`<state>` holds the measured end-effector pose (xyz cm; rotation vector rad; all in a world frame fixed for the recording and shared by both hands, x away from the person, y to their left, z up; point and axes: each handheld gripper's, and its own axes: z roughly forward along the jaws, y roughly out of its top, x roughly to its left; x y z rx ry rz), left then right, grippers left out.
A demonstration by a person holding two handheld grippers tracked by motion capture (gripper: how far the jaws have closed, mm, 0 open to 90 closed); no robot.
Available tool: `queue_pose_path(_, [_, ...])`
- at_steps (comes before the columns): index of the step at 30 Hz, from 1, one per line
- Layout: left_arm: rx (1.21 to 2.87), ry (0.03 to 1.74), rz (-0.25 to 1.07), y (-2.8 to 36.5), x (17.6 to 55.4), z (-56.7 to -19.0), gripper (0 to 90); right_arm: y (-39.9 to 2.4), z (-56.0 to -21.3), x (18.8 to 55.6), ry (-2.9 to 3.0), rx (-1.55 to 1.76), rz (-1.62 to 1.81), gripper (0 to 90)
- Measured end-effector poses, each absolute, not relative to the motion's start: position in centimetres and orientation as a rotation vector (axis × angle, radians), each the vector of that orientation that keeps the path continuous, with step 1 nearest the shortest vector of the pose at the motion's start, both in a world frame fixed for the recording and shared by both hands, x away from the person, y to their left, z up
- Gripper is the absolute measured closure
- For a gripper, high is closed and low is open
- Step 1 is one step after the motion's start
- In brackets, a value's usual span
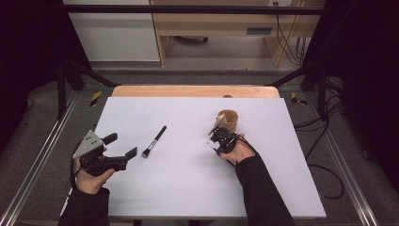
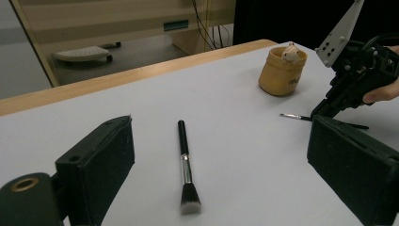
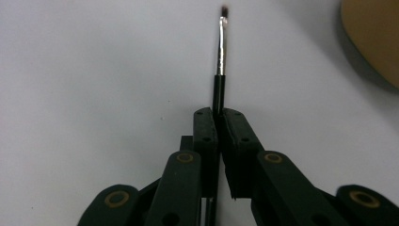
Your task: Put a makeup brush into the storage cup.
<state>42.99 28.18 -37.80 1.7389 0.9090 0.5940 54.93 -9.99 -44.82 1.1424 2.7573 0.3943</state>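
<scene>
A thin black-handled brush (image 3: pixel 221 56) with a silver ferrule lies low over the white table, and my right gripper (image 3: pixel 219 115) is shut on its handle. In the high view the right gripper (image 1: pixel 215 143) points down at the table just in front of a tan cup (image 1: pixel 229 120). Something pale and fluffy pokes out of the cup (image 2: pixel 282 70). A larger black brush (image 1: pixel 154 141) with a grey-tipped head lies loose at centre left. My left gripper (image 1: pixel 121 146) hovers open to the left of it, and the brush (image 2: pixel 183 160) lies between and beyond its jaws, untouched.
The white table top (image 1: pixel 188 188) has a wooden strip (image 1: pixel 195 91) along its far edge. Metal rails run along both sides on the floor, and cables (image 1: pixel 324 141) lie to the right. A wooden desk stands behind.
</scene>
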Motion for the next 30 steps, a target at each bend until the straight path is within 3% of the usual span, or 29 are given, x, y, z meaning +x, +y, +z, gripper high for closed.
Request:
queue_pose_path(13, [1.737,0.912,0.594,28.2,43.0,-37.8,7.3,-10.0,-44.4,54.5,2.75,1.083,0.434,85.8])
queue_pose_path(30, [1.75,0.91,0.597,28.1,43.0,-37.8,7.3,-11.9,-40.3,52.9,2.623,1.119,0.722,85.8])
